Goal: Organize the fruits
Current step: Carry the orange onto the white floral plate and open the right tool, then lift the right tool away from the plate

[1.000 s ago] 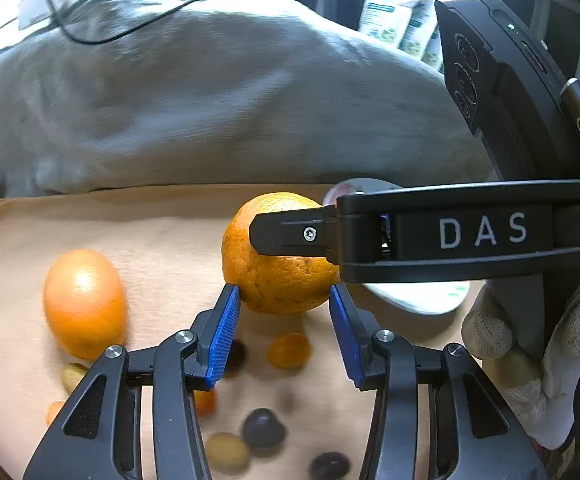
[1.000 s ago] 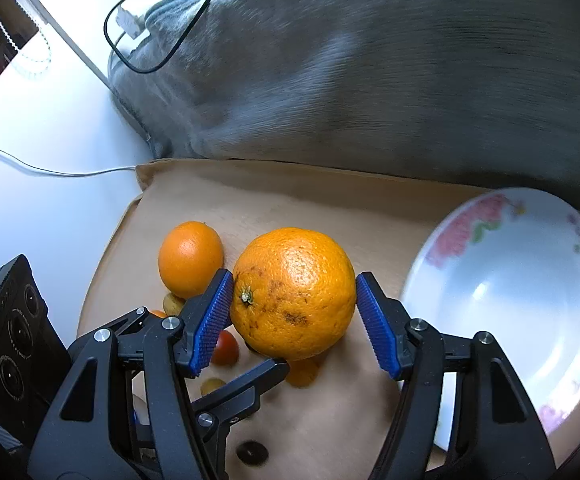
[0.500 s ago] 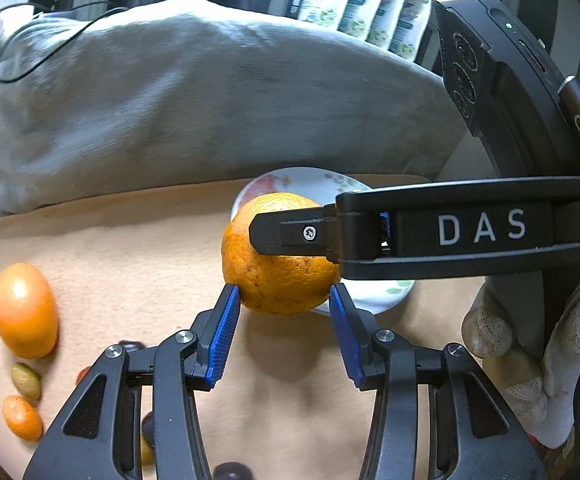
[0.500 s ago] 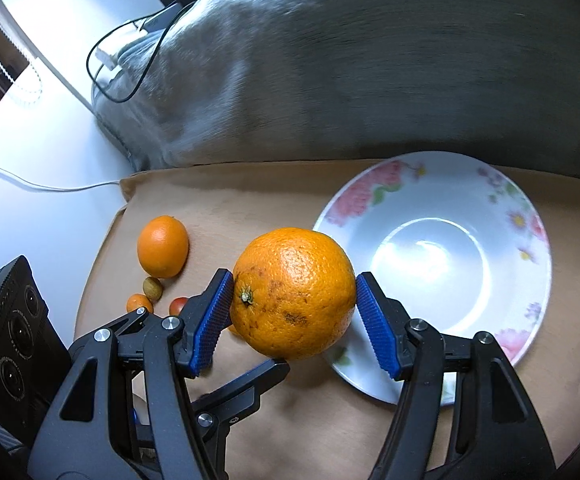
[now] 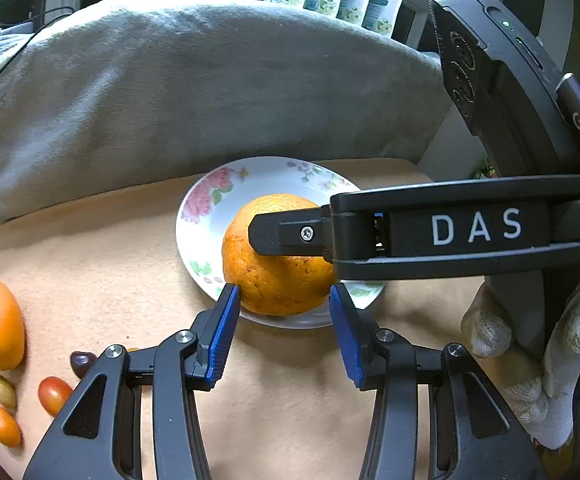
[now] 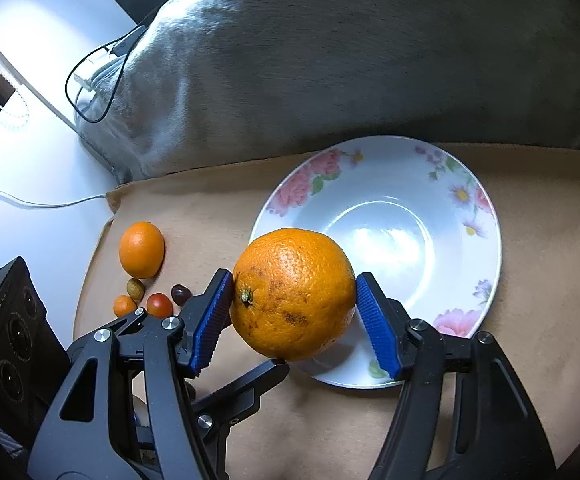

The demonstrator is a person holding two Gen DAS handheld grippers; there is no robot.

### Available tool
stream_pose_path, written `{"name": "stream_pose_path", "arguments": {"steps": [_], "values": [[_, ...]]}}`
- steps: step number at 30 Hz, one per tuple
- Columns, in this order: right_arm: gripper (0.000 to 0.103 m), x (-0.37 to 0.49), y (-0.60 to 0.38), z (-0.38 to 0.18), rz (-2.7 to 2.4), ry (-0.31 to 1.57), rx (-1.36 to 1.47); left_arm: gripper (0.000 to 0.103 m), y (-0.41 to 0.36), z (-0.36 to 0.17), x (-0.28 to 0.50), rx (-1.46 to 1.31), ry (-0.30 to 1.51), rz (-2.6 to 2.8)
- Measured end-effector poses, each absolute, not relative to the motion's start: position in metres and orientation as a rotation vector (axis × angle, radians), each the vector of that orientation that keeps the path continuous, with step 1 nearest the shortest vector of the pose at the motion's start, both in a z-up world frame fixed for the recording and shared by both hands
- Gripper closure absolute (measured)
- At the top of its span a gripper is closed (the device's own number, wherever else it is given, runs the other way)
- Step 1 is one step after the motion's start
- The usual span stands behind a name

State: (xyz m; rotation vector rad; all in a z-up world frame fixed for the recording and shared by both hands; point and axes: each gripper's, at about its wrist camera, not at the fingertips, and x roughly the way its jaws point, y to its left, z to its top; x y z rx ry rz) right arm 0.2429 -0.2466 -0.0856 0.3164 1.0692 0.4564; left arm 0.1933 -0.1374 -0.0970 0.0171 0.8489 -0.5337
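Note:
My right gripper [image 6: 293, 312] is shut on a large orange [image 6: 293, 294] and holds it above the near left rim of a white flowered plate [image 6: 421, 184]. In the left wrist view the same orange [image 5: 274, 280] hangs over the plate [image 5: 206, 216], with the right gripper's finger across it. My left gripper [image 5: 284, 328] is open and empty, its blue pads [image 5: 222, 332] just in front of the orange and not touching it.
A smaller orange [image 6: 141, 249], a red tomato [image 6: 159, 305] and several small fruits lie on the tan mat [image 6: 529, 240] at the left. A grey blanket [image 6: 329, 60] rises behind. A white table with cables lies to the left.
Both grippers have moved to the right together. The large orange has travelled from above the loose fruits to above the plate's near rim.

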Motion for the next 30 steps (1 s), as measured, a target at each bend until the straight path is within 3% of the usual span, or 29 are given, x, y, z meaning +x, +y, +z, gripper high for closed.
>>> {"name": "stream_pose_path", "arguments": {"steps": [6,12,18,30], "values": [[0.037,0.244,-0.249,-0.089,0.452,1.077,0.331,0.059,-0.131,-0.091,0.196,0.028,0.830,-0.541],[0.036,0.239,-0.263,-0.061,0.393,0.960,0.325,0.059,-0.119,-0.085,0.195,0.036,0.819,-0.543],[0.022,0.226,-0.267,-0.039,0.339,0.871,0.262,0.059,-0.107,-0.073,0.188,0.033,0.797,-0.548],[0.021,0.197,-0.270,-0.033,0.285,0.809,0.217,0.059,-0.089,-0.067,0.160,0.024,0.767,-0.530]]}}
